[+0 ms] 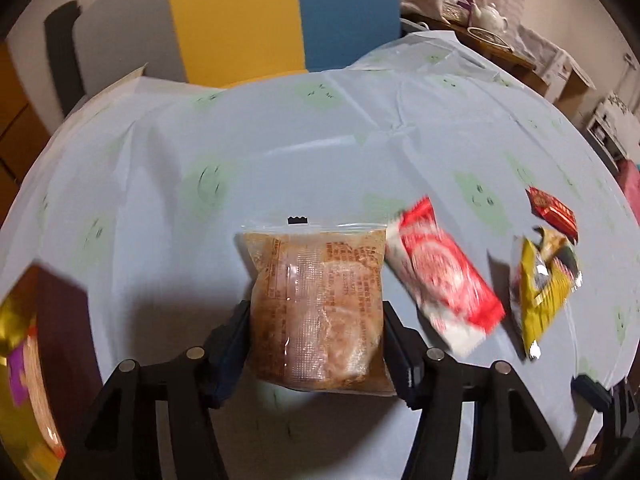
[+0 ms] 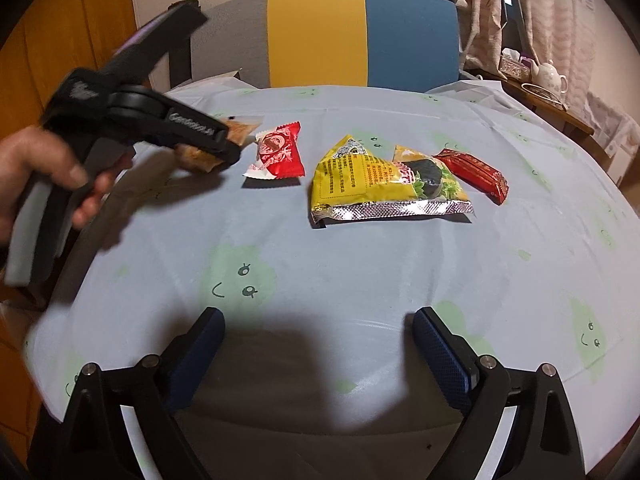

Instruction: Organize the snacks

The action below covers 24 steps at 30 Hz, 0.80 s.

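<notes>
Item 1: left gripper. Its black jaws are closing on the lower half of a clear pouch of brown snack, one pad pressing each side edge. In the right wrist view the same gripper is showing at 10 o'clock, gripped by a hand, with the pouch sticking out past its tips, just above the cloth.

Item 2: right gripper. Its blue-padded jaws are standing wide apart over bare cloth at 6 o'clock, holding nothing.

Item 3: red-and-white candy wrapper. Lying flat, just beside the pouch, toward 3 o'clock from it; in the left wrist view it is blurred.

Item 4: yellow foil snack bag. Lying crumpled near the table's middle, silver seam facing the camera, at 3 o'clock of the candy wrapper.

Item 5: small red bar wrapper. Lying touching or overlapping the yellow bag's corner at its 2 o'clock; contact is unclear.

Item 6: pale blue tablecloth printed with green smiling faces, bearing all the snacks.

Item 7: chair back in grey, yellow and blue panels, standing beyond the table at 12 o'clock.

Item 8: white teapot sitting on a side table at 2 o'clock.

Item 9: gold-and-purple box, blurred, showing at 8 o'clock in the left wrist view.
</notes>
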### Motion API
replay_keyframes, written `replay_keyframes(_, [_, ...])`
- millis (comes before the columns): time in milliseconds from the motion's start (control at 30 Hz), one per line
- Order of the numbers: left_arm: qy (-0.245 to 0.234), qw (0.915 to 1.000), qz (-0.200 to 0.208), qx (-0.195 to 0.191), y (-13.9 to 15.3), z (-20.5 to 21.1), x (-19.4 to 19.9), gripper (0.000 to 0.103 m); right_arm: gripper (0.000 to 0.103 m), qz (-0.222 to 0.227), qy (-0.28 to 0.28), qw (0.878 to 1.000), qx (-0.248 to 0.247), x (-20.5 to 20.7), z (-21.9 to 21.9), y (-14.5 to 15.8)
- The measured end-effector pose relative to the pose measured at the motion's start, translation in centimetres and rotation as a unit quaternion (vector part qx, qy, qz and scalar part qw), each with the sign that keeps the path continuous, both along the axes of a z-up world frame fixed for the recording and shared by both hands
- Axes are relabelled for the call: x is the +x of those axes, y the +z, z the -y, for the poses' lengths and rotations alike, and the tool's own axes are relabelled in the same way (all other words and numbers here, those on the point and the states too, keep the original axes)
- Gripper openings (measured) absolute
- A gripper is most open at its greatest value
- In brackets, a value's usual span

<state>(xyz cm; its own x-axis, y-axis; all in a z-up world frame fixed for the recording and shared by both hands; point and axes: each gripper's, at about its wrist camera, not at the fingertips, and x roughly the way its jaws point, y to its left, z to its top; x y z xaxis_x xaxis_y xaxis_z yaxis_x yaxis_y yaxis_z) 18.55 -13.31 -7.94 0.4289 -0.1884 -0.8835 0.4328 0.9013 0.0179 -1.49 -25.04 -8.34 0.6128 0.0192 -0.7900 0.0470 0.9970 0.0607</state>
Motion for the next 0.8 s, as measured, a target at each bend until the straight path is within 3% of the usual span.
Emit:
replay_keyframes(367, [0.008, 0.9986, 0.051, -0.009, -0.4, -2.1, -11.1, 0.062, 0.096, -0.015, 0.004, 1.0, -0.001, -0.5, 0.2, 0.4])
replay_keyframes(600, [0.008, 0.995, 0.094, -0.034, -0.9, -2.6, -12.5, 0.062, 0.088, -0.032, -0.015, 0.999, 0.012, -1.5, 2.2, 1.2])
replay_keyframes(700, [0.009, 0.9944, 0.096, -0.044, -1.0, -2.8, -12.3, 0.062, 0.075, -0.037, -0.042, 0.998, 0.022, -1.9, 4.1, 1.4])
replay_keyframes(767, [0.008, 0.9939, 0.101, -0.044, -1.0, -2.7, -12.6, 0.062, 0.052, -0.041, -0.057, 0.997, 0.024, -1.8, 5.6, 1.7])
replay_keyframes(800, [0.008, 0.9936, 0.103, -0.045, -1.0, -2.7, -12.7, 0.062, 0.049, -0.044, -0.063, 0.997, 0.028, -1.6, 6.4, 1.8])
